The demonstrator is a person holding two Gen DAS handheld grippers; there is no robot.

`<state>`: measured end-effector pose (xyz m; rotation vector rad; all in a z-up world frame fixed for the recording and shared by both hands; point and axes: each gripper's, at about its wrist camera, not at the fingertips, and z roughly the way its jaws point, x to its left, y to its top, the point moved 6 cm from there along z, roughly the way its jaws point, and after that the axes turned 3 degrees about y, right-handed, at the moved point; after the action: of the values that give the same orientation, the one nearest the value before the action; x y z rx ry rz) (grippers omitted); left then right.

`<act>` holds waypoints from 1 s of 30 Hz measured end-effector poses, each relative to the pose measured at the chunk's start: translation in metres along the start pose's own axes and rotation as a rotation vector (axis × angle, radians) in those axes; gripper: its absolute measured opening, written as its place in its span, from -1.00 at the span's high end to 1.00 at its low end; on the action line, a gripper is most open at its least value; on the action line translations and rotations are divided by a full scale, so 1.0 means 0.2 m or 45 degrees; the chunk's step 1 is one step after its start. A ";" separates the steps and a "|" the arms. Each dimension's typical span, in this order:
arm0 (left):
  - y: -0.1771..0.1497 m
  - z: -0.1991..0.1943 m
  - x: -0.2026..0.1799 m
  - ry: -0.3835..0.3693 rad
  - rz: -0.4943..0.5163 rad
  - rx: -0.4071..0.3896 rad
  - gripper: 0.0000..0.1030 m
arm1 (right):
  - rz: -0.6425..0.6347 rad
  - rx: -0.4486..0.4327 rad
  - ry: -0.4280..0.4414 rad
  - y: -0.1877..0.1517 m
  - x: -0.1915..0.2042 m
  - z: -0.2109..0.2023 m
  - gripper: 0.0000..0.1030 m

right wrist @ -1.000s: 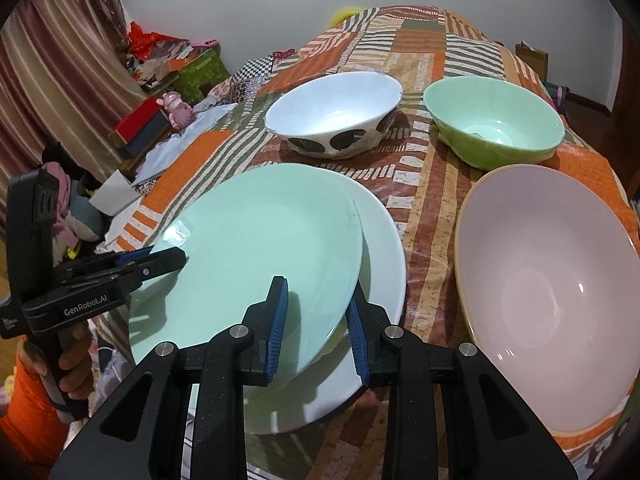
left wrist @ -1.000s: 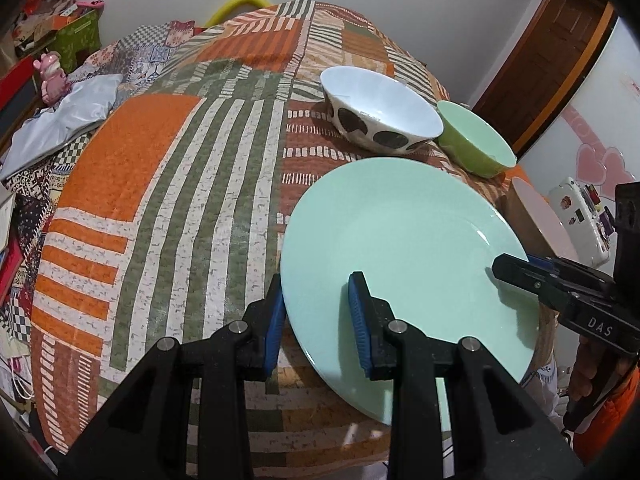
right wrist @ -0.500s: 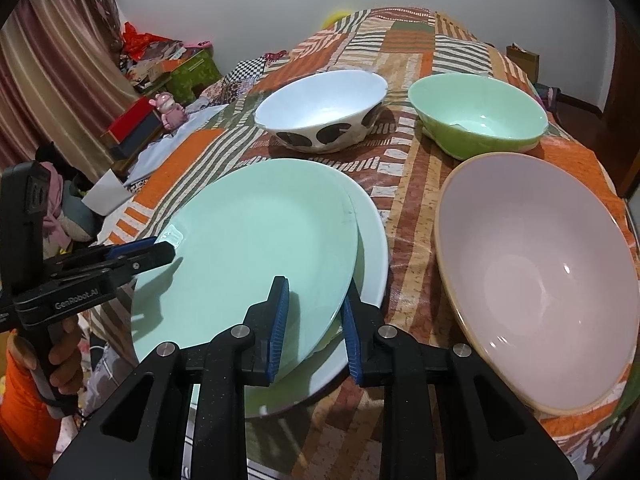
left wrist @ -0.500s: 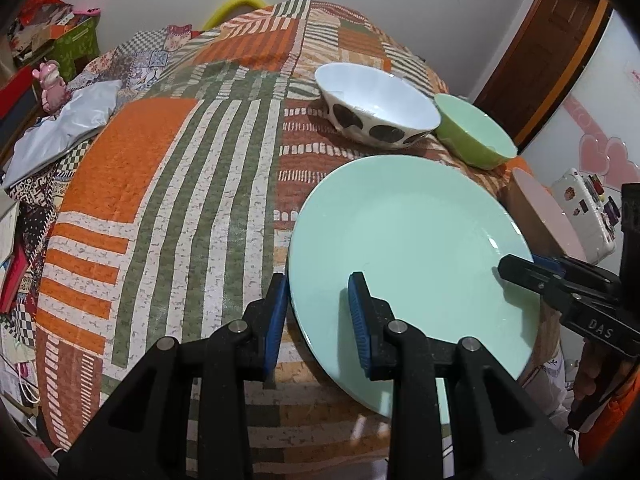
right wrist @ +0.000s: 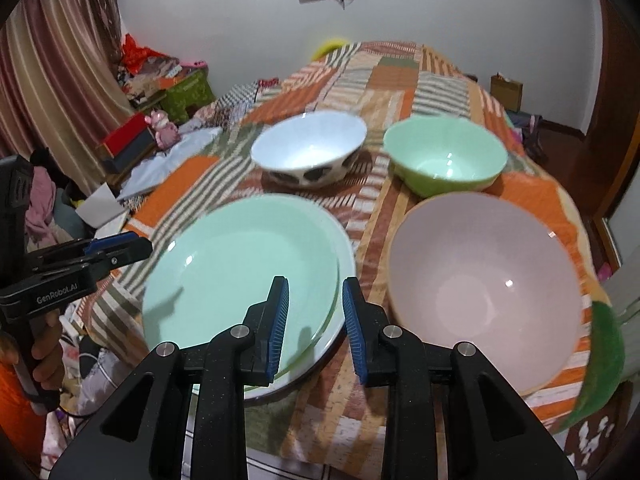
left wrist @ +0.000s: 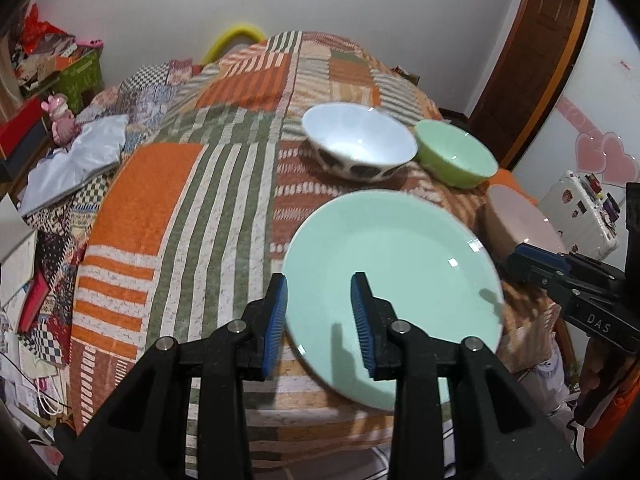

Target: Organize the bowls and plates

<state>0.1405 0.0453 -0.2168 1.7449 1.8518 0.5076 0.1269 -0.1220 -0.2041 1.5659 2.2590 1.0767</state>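
Note:
A mint green plate (left wrist: 392,280) (right wrist: 240,264) lies stacked on a white plate (right wrist: 340,308) at the table's near edge. Behind stand a white bowl with black spots (left wrist: 358,146) (right wrist: 308,154) and a green bowl (left wrist: 456,158) (right wrist: 446,156). A large pink bowl (right wrist: 484,292) (left wrist: 520,216) sits to the right. My left gripper (left wrist: 320,320) is open and straddles the plate's left rim. My right gripper (right wrist: 314,324) is open, its jaws astride the stacked plates' right rim. Each gripper shows in the other's view (left wrist: 532,264) (right wrist: 120,246).
The table wears a striped patchwork cloth (left wrist: 168,220). Clutter, boxes and a pink toy (left wrist: 60,124) lie to the left on the floor. A wooden door (left wrist: 532,60) and a white case (left wrist: 580,208) stand to the right.
Both grippers have opened wider and pulled back and up. The green plate has settled flat onto the white plate.

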 end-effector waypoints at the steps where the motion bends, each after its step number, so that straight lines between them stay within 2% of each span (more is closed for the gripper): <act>1: 0.02 -0.02 -0.01 -0.002 0.002 -0.014 0.18 | 0.003 -0.017 -0.002 0.01 -0.01 -0.02 0.48; 4: 0.06 -0.07 -0.07 -0.007 0.020 -0.057 0.01 | 0.000 -0.059 -0.029 0.05 -0.04 -0.08 0.44; 8: 0.13 -0.13 -0.17 -0.019 0.058 -0.104 -0.16 | -0.004 -0.118 -0.088 0.11 -0.11 -0.17 0.21; 10: 0.16 -0.14 -0.22 -0.020 0.078 -0.128 -0.26 | -0.006 -0.142 -0.111 0.12 -0.14 -0.21 0.18; 13: 0.19 -0.13 -0.29 -0.028 0.106 -0.138 -0.38 | 0.005 -0.175 -0.147 0.14 -0.21 -0.28 0.05; 15: 0.21 -0.12 -0.34 -0.040 0.116 -0.134 -0.43 | 0.021 -0.199 -0.166 0.14 -0.26 -0.32 -0.12; 18: 0.23 -0.08 -0.41 -0.058 0.125 -0.115 -0.50 | 0.045 -0.223 -0.200 0.13 -0.33 -0.35 -0.22; 24: 0.25 0.02 -0.56 -0.083 0.176 -0.062 -0.53 | 0.088 -0.220 -0.263 0.11 -0.47 -0.37 -0.24; 30: 0.24 0.15 -0.71 -0.101 0.239 0.008 -0.53 | 0.140 -0.185 -0.275 0.06 -0.57 -0.35 -0.24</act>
<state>0.1990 -0.0941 -0.1924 1.9261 1.6465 0.4969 0.1482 -0.2515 -0.1740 1.6732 1.9317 1.0179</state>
